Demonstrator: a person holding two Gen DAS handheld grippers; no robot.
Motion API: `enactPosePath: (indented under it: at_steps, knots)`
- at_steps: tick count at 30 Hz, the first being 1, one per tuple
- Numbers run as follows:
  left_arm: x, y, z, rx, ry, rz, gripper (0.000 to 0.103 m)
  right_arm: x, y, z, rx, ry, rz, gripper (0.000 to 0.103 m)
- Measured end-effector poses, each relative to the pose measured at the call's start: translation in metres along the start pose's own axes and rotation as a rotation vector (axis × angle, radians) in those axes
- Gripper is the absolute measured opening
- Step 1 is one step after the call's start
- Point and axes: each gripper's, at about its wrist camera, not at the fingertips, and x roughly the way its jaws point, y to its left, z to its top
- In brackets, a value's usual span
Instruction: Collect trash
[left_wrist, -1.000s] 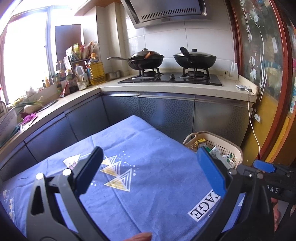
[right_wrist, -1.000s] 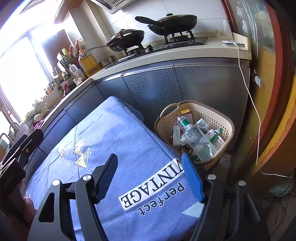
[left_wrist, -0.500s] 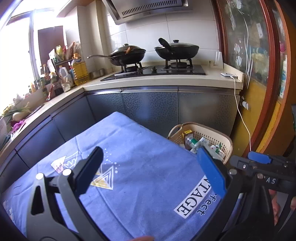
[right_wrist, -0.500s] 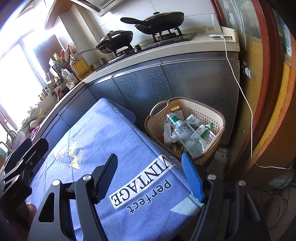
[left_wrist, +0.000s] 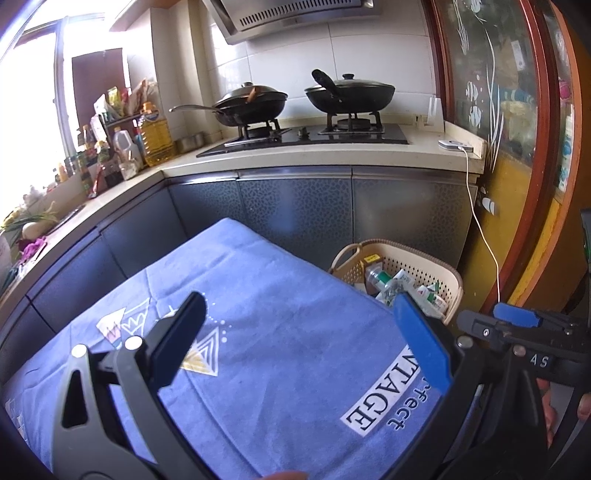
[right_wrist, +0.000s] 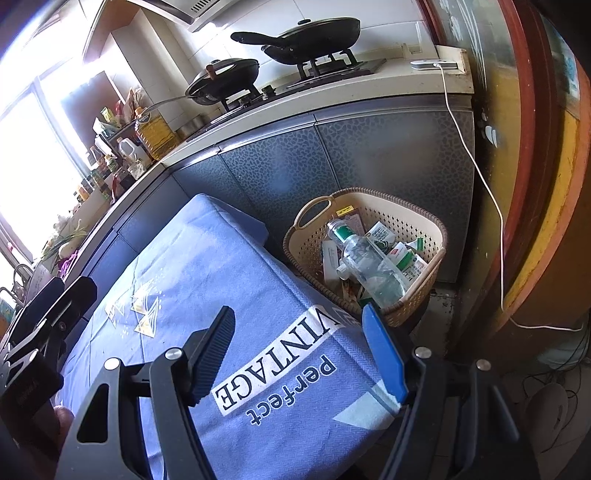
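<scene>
Both grippers hang over a table covered with a blue cloth (left_wrist: 280, 317), and both have their fingers spread wide with nothing between them.

The left gripper (left_wrist: 299, 325) points across the middle of the cloth toward the cabinets. Its view shows only the far half of the basket (left_wrist: 439, 269), which stands on the floor just past the table's corner; the cloth edge and the blue finger (left_wrist: 421, 339) hide the rest. The right gripper (left_wrist: 517, 321) shows at the right edge of this view.

The right gripper's (right_wrist: 299, 350) own view looks down into the basket (right_wrist: 437, 251) and shows its fill: a clear plastic bottle (right_wrist: 369, 266) lying on small cartons and wrappers (right_wrist: 402, 254). It also takes in the whole "VINTAGE perfect" print (right_wrist: 277, 376) on the cloth, and the left gripper (right_wrist: 48, 314) at the left edge.

Two black pans (left_wrist: 255, 103) sit on the stove behind.
</scene>
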Motion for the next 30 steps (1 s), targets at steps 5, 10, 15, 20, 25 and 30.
enactPosePath:
  at_steps: [5,10,15,20,25,30]
  knots:
    - [0.001,0.008,-0.001,-0.026,0.005,0.003,0.097,0.001,0.003,0.0,-0.008,0.002,0.0,0.071]
    - [0.0,0.013,-0.003,-0.036,0.004,0.01,0.097,0.003,0.006,-0.001,-0.012,0.006,0.002,0.071]
    - [0.001,0.017,-0.005,-0.042,0.007,0.017,0.097,0.005,0.008,0.0,-0.02,0.008,0.005,0.071]
    - [0.001,0.018,-0.006,-0.044,0.008,0.017,0.097,0.006,0.01,-0.002,-0.021,0.012,0.005,0.071]
    - [0.002,0.019,-0.006,-0.045,0.004,0.017,0.097,0.006,0.01,-0.003,-0.021,0.013,0.005,0.071]
    - [0.001,0.016,-0.006,-0.033,0.001,0.016,0.097,0.006,0.01,-0.003,-0.02,0.014,0.005,0.071]
